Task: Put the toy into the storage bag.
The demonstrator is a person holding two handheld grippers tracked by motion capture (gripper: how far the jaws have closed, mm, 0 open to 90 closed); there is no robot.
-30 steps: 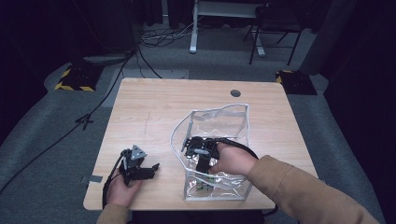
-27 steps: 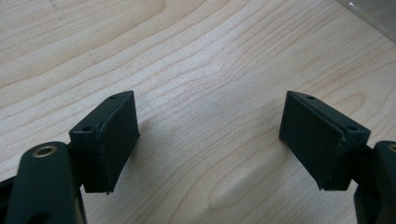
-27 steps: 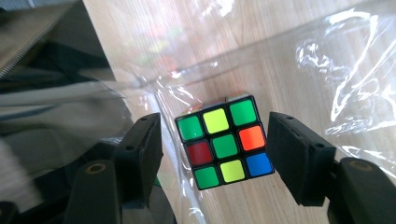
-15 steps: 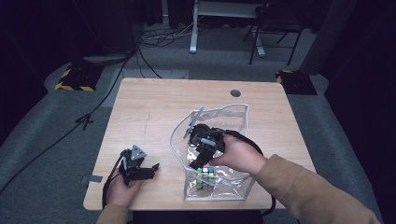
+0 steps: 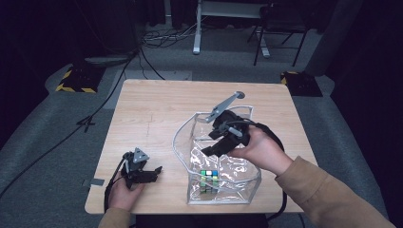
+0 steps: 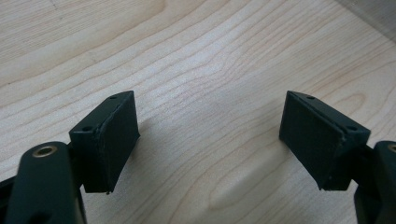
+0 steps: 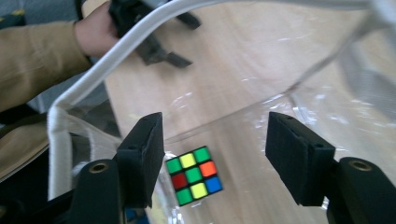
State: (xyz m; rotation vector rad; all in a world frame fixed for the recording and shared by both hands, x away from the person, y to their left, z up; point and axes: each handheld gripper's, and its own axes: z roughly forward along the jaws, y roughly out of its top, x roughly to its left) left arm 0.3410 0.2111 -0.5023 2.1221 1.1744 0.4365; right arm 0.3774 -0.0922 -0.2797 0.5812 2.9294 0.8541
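A clear plastic bag (image 5: 237, 178) with a white rim stands open on the wooden table (image 5: 157, 109). A scrambled colour cube (image 5: 208, 179) (image 7: 195, 175) lies at the bottom of it, near the front. My right gripper (image 5: 207, 148) (image 7: 215, 158) hovers above the bag's mouth, open, nothing between its jaws; the cube lies below and beyond them. My left gripper (image 5: 154, 172) (image 6: 210, 140) rests low over the bare table near the front left corner, open and holding nothing.
The bag's white rim (image 7: 93, 79) curves up close to my right gripper's left jaw. A round grey disc (image 5: 240, 94) sits on the table's far side. Cables, chair legs and a desk frame stand on the floor behind.
My right gripper has risen out of the bag and moved back, leaving the cube lying inside at the bottom. The left gripper has stayed put.
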